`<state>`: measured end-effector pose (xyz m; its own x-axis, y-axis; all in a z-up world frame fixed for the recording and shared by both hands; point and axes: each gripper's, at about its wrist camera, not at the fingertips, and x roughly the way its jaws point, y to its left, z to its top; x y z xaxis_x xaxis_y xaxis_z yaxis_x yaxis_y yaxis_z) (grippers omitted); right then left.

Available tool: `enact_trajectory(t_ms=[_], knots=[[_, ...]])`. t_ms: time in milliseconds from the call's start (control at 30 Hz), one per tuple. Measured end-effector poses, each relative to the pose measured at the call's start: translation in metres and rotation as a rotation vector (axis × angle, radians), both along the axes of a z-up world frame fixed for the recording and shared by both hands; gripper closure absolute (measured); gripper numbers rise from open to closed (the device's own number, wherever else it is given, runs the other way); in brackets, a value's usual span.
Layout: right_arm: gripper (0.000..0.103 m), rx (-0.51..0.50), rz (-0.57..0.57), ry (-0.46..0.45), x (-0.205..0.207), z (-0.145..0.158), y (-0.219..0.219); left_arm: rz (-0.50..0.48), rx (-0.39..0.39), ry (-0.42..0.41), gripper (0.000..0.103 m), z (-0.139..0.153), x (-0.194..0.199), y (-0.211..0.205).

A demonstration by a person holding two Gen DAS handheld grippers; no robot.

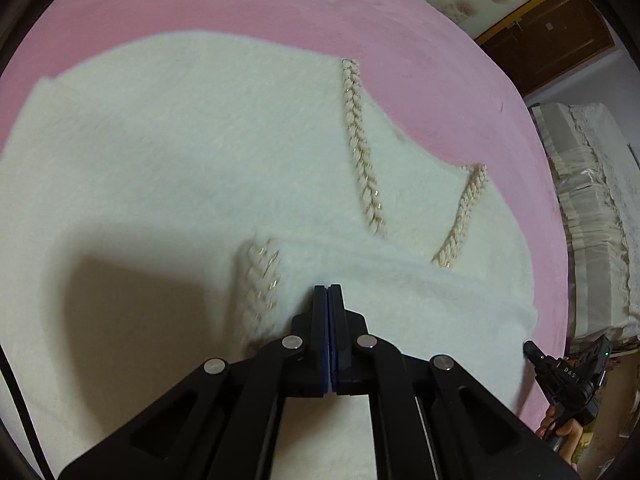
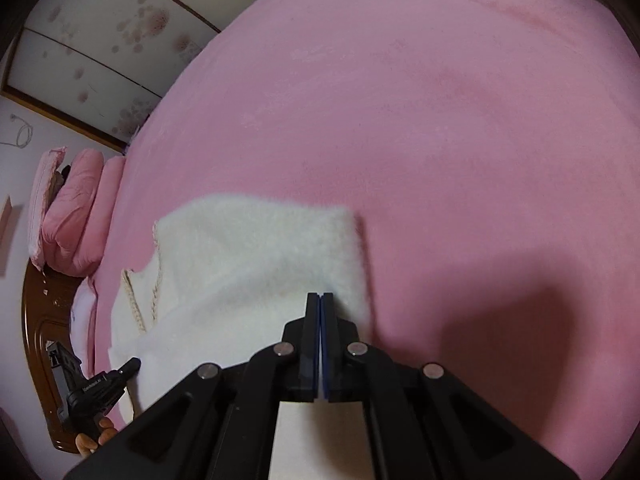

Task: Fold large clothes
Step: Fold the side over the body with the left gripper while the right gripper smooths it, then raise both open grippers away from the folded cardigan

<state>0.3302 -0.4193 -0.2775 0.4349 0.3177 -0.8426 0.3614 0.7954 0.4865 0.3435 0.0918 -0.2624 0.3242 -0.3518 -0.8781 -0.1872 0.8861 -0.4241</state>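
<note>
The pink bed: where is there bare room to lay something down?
The pink bedspread is bare to the right of and beyond the fluffy white braid-trimmed garment. Crowded: the pink pillows stacked by the brown wooden headboard.

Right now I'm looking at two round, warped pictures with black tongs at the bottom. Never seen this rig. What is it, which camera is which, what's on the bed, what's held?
No robot here: a person holds a two-finger gripper in each hand, and a fisheye camera on each looks forward along its fingers, hence the round, warped pictures.

The left wrist view shows the left gripper up close, with the right gripper small at its right edge. The right wrist view shows the right gripper up close and the left one low on its left.

On the pink bedspread lies a fluffy white sweater with braided gold-flecked trim. Pink pillows lie at the head of the bed.

Both grippers are shut, each pinching an edge of the sweater, seemingly mid-fold.
</note>
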Motion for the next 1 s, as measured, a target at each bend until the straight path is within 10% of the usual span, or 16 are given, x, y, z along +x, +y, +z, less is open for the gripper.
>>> enact_trajectory(t_ms=[367,433,500,533,667,800,1000], knots=[[0.103,-0.011,0.012,0.104,-0.091,0.01,0.033,-0.183,0.269,0.015,0.102,0.015,-0.08,-0.038],[0.101,-0.033,0.035,0.12,-0.1,0.017,0.044,-0.145,0.37,0.016,0.087,0.024,-0.093,-0.048],[0.099,-0.07,0.074,0.156,-0.107,0.023,0.059,-0.151,0.489,0.018,0.04,0.029,-0.104,-0.065],[0.099,-0.086,0.095,0.171,-0.112,0.026,0.07,-0.171,0.533,0.007,0.035,0.032,-0.113,-0.075],[0.09,-0.099,0.175,0.166,-0.127,0.039,0.113,-0.228,0.554,0.036,0.031,0.039,-0.131,-0.092],[0.051,-0.167,0.256,0.147,-0.135,0.056,0.152,-0.26,0.539,0.111,0.024,0.049,-0.149,-0.085],[0.045,-0.265,0.298,0.114,-0.151,0.071,0.193,-0.282,0.526,0.116,0.017,0.065,-0.161,-0.075]])
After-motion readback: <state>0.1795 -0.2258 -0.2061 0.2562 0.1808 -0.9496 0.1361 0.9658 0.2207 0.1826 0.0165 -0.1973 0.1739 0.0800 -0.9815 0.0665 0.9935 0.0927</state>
